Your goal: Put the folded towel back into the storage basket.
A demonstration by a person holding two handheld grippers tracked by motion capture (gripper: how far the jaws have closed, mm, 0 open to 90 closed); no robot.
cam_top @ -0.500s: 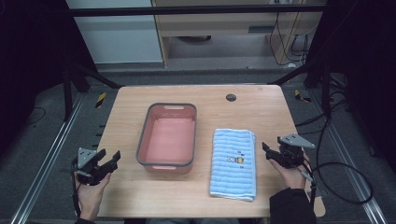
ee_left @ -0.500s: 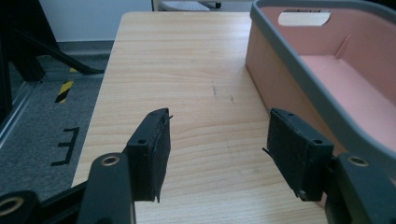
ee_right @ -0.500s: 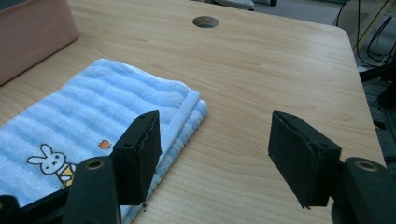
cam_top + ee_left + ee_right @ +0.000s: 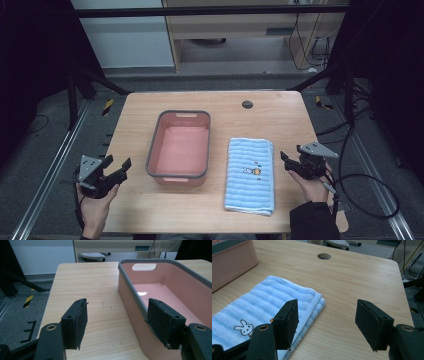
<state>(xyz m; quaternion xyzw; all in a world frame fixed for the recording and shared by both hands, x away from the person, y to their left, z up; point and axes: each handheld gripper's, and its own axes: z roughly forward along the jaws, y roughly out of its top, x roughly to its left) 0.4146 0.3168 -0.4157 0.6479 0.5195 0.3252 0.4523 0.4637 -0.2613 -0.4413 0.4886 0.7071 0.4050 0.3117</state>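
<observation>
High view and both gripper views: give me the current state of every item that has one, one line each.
Pink basin: upright on the table, empty.
Blue striped towel: folded, lying flat right of the basin, not held.
Left gripper: open, empty, jaws astride the basin's near wall.
Right gripper: open, empty, at the towel's right edge.
Table: round hole near its far edge.

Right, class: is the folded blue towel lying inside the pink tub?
No, the towel lies flat on the table beside the tub, which holds nothing.

No readable text anywhere (the towel (image 4: 259, 312) bears just a small rabbit picture, no words).
</observation>
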